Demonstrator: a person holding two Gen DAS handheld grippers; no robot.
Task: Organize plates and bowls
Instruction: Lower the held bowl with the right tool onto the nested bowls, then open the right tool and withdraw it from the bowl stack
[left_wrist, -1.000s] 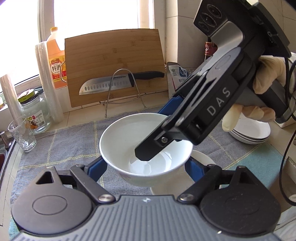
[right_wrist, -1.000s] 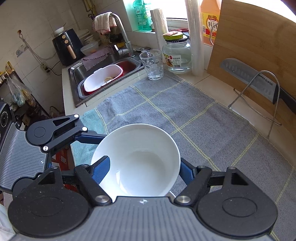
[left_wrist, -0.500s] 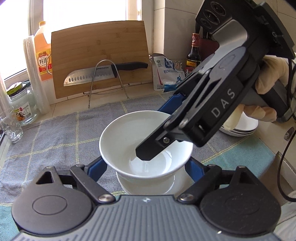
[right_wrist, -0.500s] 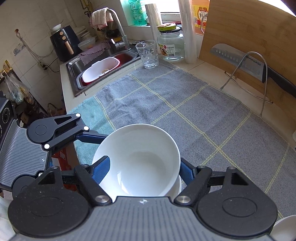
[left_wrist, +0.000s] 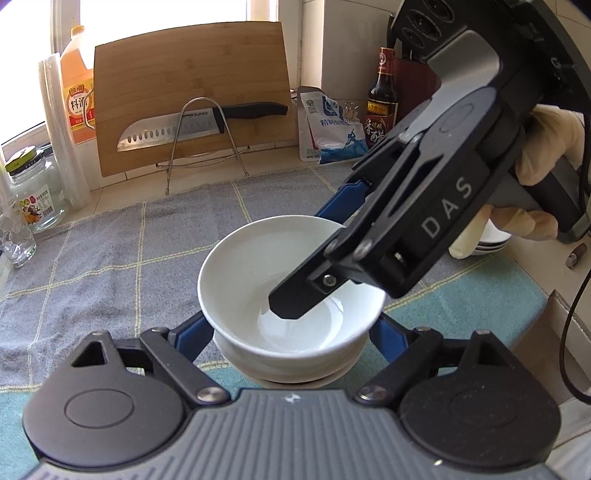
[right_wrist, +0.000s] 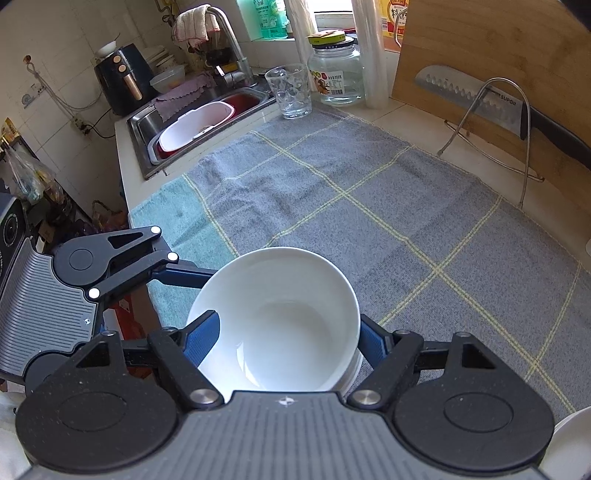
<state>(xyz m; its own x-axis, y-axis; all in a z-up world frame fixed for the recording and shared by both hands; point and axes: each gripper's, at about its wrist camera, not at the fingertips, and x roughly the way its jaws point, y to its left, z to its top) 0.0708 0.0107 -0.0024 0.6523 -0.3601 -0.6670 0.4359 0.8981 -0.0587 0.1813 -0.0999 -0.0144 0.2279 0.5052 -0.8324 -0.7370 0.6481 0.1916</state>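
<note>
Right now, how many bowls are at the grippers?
2: the top bowl clamped on its rim by the right gripper, and a second bowl nested under it. More could be hidden beneath.

We could not see the left gripper's (left_wrist: 291, 332) fingertips, hidden behind the white bowl (left_wrist: 255, 280). The lower bowl (left_wrist: 295, 371) beneath it showed only a sliver of rim. The stacked plates (left_wrist: 491, 242) sat mostly behind the gloved hand (left_wrist: 546, 147), and the orange bottle (left_wrist: 75, 85) was cut off by the cutting board (left_wrist: 192, 92).
</note>
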